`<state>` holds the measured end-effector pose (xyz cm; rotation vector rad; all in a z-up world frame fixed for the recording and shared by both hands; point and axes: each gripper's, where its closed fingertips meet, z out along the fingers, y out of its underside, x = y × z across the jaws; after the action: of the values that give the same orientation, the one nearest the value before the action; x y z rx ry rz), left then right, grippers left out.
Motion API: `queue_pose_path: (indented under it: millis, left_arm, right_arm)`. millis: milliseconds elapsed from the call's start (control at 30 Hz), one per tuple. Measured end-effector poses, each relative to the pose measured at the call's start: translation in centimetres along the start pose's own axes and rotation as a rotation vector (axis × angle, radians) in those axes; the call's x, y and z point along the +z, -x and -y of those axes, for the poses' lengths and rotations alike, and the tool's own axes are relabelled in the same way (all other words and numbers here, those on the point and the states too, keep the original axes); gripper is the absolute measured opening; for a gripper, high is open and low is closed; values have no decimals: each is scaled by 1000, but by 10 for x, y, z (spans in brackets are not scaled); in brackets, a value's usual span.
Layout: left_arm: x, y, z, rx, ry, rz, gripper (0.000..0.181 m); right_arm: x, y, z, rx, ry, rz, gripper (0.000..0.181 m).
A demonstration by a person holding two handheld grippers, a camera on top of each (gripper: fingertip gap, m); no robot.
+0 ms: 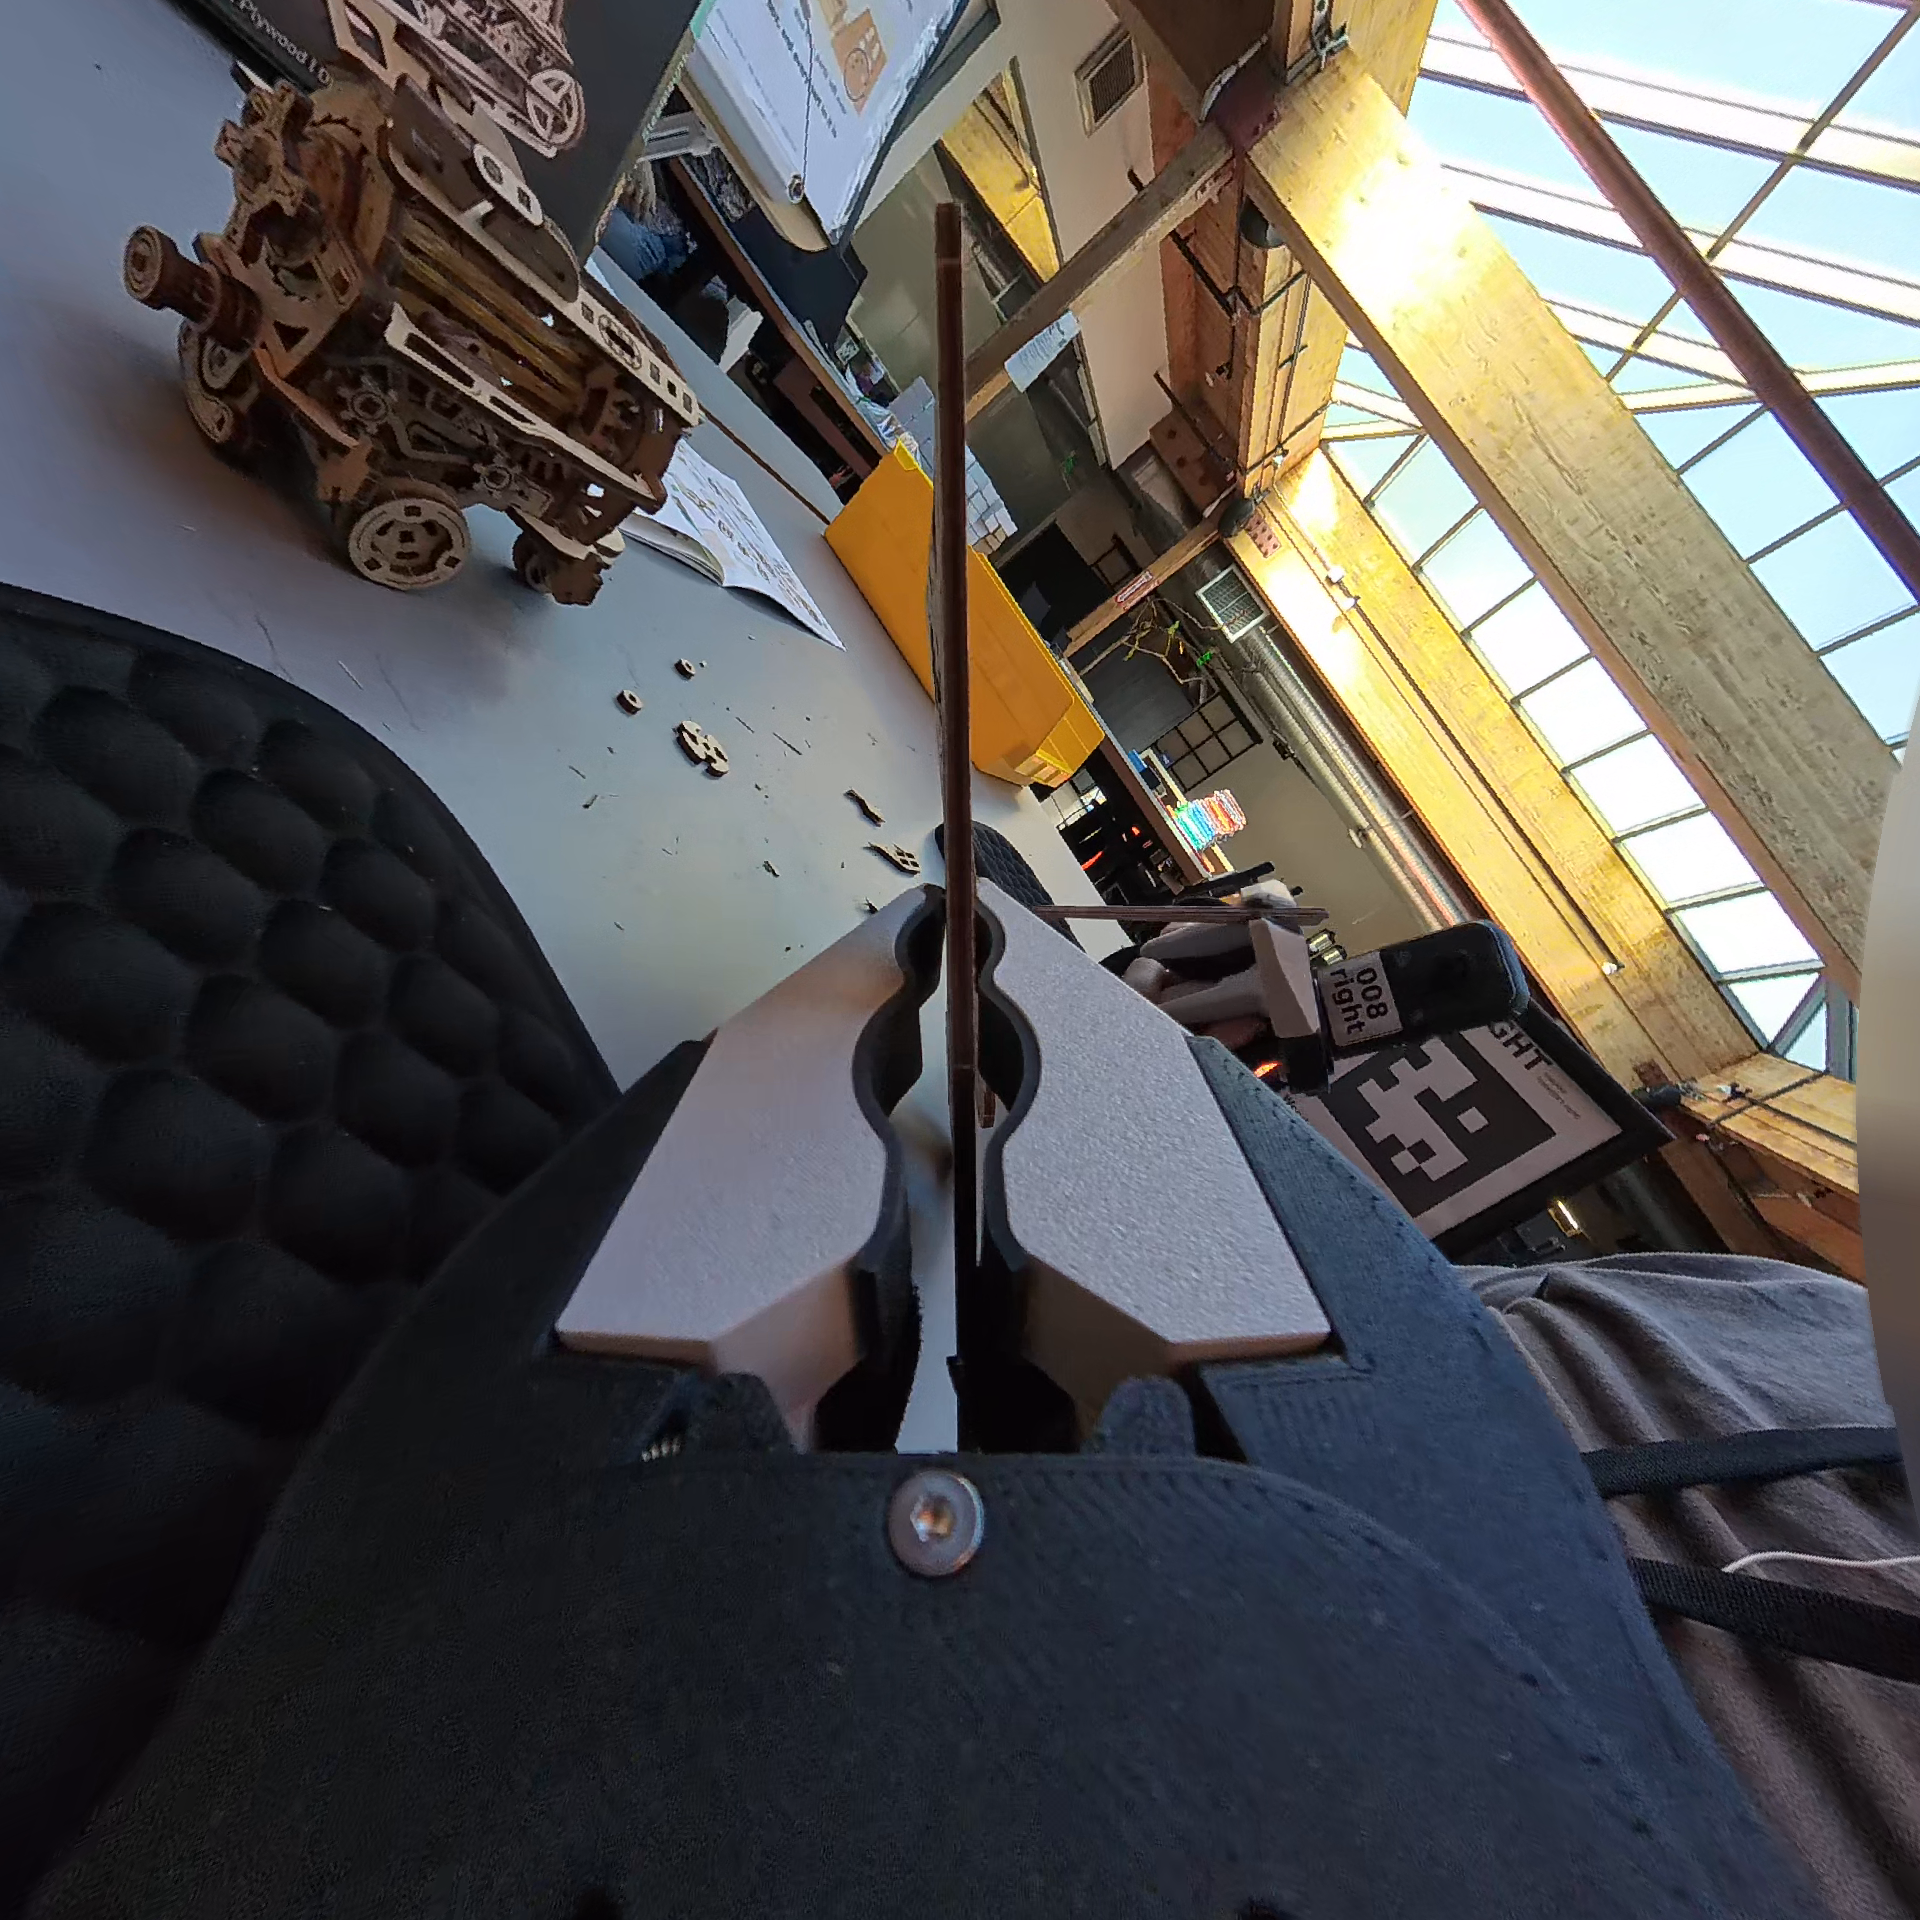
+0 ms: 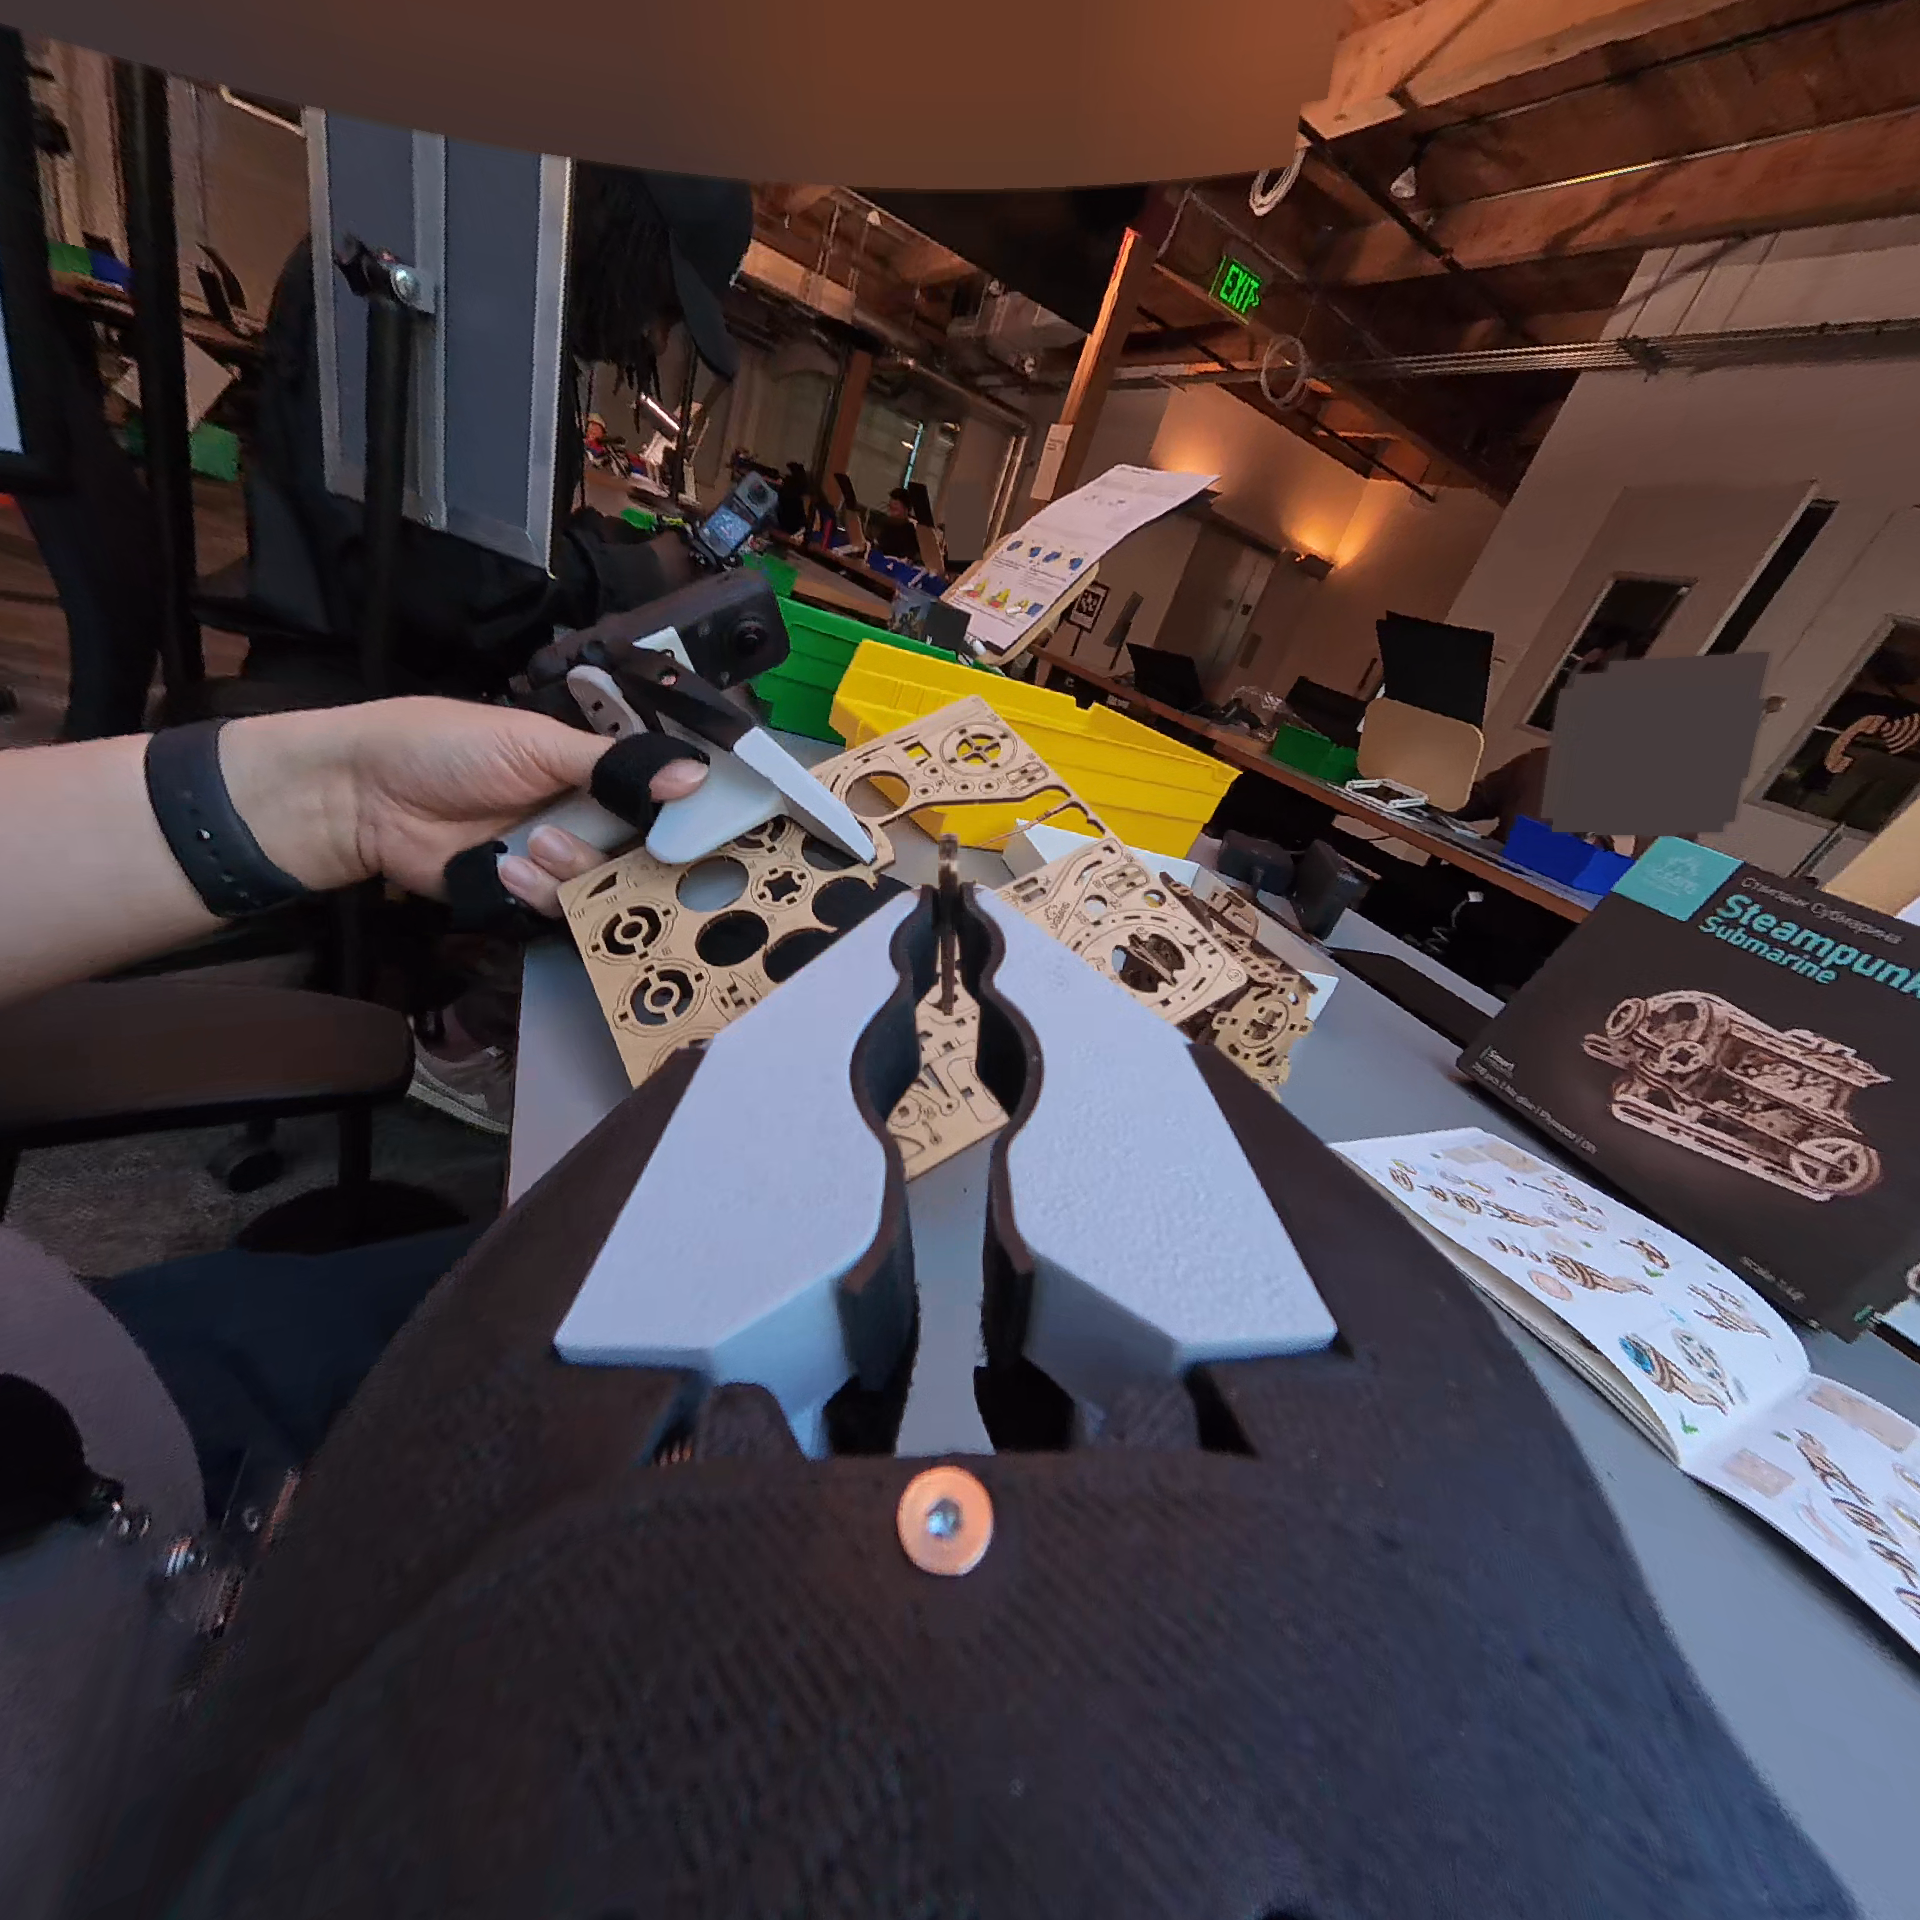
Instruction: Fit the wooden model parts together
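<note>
My left gripper [image 1: 958, 920] is shut on a thin plywood parts sheet [image 1: 951, 520], seen edge-on and standing straight up from the jaws. In the right wrist view a hand holds this gripper [image 2: 852, 836], and the sheet [image 2: 675, 945] shows round cut-outs. My right gripper [image 2: 948, 920] is shut on a small wooden piece [image 2: 948, 868] that sticks out past the fingertips, close to the sheet's near edge. The right gripper also shows in the left wrist view [image 1: 1273, 935], holding the thin piece [image 1: 1174, 914] level.
A built wooden model [image 1: 395, 343] stands on the grey table [image 1: 520, 644], with loose small wooden parts [image 1: 701, 748] nearby. More parts sheets [image 2: 1143, 935], a yellow bin [image 2: 1039, 727], a dark kit box [image 2: 1745, 1039] and an open booklet [image 2: 1610, 1299] are on the table. A black padded mat [image 1: 208, 935] lies left. Left tips to right tips: about 15 centimeters.
</note>
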<state>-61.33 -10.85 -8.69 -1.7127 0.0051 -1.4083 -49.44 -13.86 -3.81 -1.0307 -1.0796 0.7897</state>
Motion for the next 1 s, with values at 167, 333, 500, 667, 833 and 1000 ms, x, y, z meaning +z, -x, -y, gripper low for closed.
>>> queue_pose_path:
  millis: [167,333,500,667,833,1000]
  left_arm:
    - [0,0,0,0,1,1,1]
    - [0,0,0,-3,1,-2,1]
    - [0,0,0,-1,1,-2,1]
    - [-1,1,-1,-5,-1,-3,1]
    - [0,1,-1,-5,1,-2,1]
    - [0,1,-1,-8,2,-5,1]
  right_arm:
    - [19,2,-1,30,12,29,1]
    - [26,2,-3,-14,34,23,1]
    - [26,-4,-1,27,17,26,1]
    - [29,-1,5,42,-3,44,1]
    - [41,25,9,58,-13,120,1]
    - [56,44,0,7,28,158,1]
